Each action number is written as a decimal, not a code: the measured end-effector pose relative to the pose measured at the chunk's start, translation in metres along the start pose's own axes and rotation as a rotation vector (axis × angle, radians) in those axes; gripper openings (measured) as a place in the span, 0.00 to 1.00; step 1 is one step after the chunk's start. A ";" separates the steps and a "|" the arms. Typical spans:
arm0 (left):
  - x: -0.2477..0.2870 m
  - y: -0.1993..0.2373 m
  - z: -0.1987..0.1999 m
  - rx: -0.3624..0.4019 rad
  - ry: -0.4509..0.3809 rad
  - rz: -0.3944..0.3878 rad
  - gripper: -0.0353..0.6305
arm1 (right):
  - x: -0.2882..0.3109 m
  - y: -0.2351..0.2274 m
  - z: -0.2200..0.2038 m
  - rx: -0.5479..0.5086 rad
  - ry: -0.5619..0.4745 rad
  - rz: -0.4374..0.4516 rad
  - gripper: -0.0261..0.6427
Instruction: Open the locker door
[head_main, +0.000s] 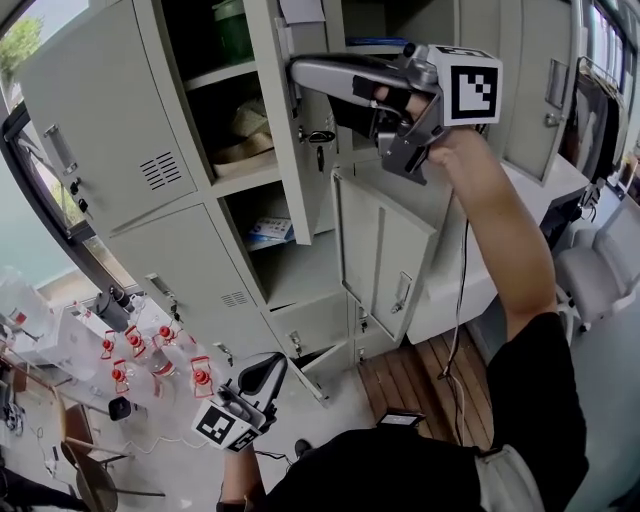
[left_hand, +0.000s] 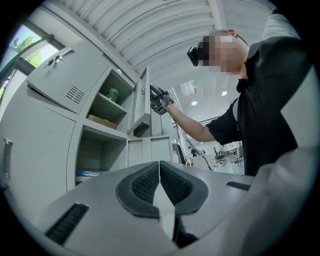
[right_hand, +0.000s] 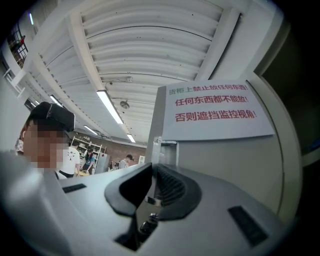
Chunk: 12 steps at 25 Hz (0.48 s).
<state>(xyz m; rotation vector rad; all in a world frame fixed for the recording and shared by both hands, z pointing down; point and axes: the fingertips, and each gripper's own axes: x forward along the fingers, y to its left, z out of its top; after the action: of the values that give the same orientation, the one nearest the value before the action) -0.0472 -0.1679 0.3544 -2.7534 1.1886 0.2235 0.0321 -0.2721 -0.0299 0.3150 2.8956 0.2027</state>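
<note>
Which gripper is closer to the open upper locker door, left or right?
Right. The right gripper is clamped on the edge of the locker door, up high. The left gripper hangs low at the person's side, shut and empty, well away from it.

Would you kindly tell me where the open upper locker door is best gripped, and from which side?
Grip the door by its thin free vertical edge, above the keys, coming from the front: it is flat sheet metal standing ajar, so jaws straddle that edge, as the right gripper does.
</note>
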 end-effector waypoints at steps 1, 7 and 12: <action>0.001 0.000 0.000 0.001 0.001 -0.002 0.08 | -0.003 0.001 0.001 0.000 -0.001 0.007 0.10; 0.007 0.002 0.002 0.007 0.002 -0.011 0.08 | -0.017 0.005 0.004 -0.013 0.001 0.034 0.10; 0.013 -0.015 0.001 0.011 0.003 -0.018 0.08 | -0.039 0.023 0.014 -0.008 -0.016 0.059 0.10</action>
<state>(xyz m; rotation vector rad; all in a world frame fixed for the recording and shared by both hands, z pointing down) -0.0270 -0.1666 0.3518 -2.7549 1.1612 0.2106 0.0771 -0.2570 -0.0315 0.3994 2.8713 0.2210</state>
